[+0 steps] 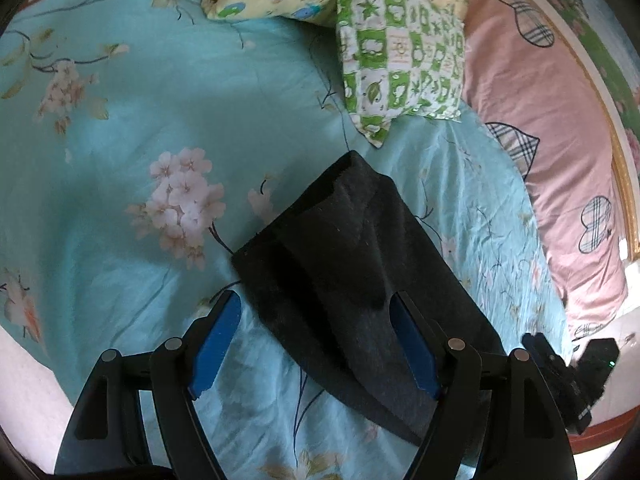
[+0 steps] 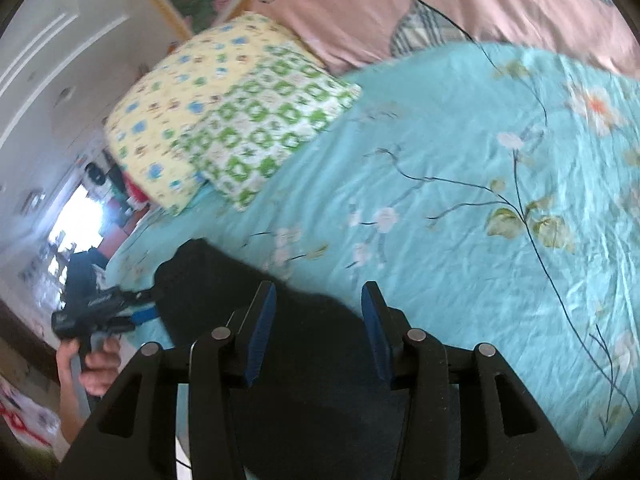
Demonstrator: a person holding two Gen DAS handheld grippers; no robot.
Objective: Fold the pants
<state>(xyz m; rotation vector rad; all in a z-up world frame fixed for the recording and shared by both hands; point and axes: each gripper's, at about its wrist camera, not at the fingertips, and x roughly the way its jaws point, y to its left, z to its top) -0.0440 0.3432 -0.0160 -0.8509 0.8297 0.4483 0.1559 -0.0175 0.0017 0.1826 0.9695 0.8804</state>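
No readable text, label, brand, number or sign anywhere. Only a pale, blurred marking on the side of the left gripper (image 2: 136, 314) as seen from the right wrist, too smeared to make out.

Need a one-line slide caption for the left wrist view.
Open left tool poised over dark folded pants on a teal floral bedspread.
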